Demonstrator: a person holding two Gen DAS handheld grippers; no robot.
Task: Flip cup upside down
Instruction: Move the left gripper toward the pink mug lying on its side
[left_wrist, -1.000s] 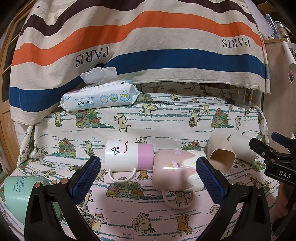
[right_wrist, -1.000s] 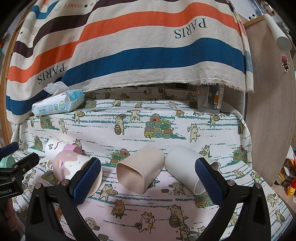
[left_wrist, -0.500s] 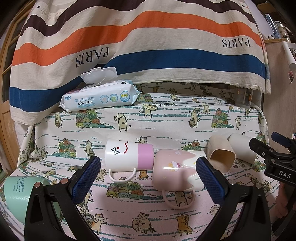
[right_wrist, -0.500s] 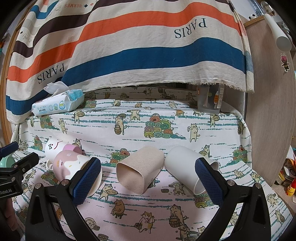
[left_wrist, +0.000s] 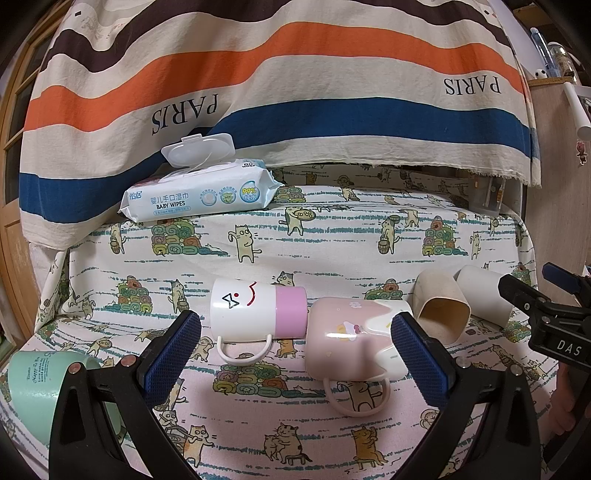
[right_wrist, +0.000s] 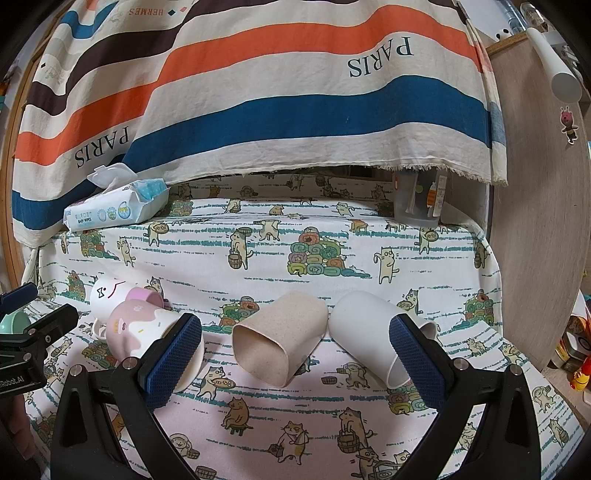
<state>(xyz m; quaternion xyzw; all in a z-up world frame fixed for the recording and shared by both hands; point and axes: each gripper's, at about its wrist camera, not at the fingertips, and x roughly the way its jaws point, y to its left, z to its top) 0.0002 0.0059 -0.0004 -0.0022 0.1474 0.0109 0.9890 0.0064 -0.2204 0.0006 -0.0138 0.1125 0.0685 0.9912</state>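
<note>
Five cups lie on their sides on the cat-print cloth (left_wrist: 332, 236), none yet turned mouth-down, so the task looks barely begun: both claws hover spread wide, gripping nothing. The left gripper (left_wrist: 295, 350) frames the white mug (left_wrist: 255, 308) at 11 o'clock and the pink mug (left_wrist: 351, 341) at 1 o'clock, the two touching end to end, handles toward the camera. The right gripper (right_wrist: 295, 350) frames the beige cup (right_wrist: 280, 338) at 12 o'clock, its mouth facing the camera, and the white cup (right_wrist: 369, 332) at 1 o'clock, the two touching near their bases. A mint mug (left_wrist: 40, 391) lies at 8 o'clock in the left view, partly behind that claw. Which cup goes first I cannot tell; the beige one sits most squarely between the right fingers. The next move likely calls for closing across its walls, lifting, and rotating the wrist until the rim faces the cloth. Crowding is the snag: neighbours touch, so a finger must slip between them without rolling either. Baby wipes (left_wrist: 199, 194) sit well apart at 11 o'clock, below the striped drape (left_wrist: 295, 85).
</note>
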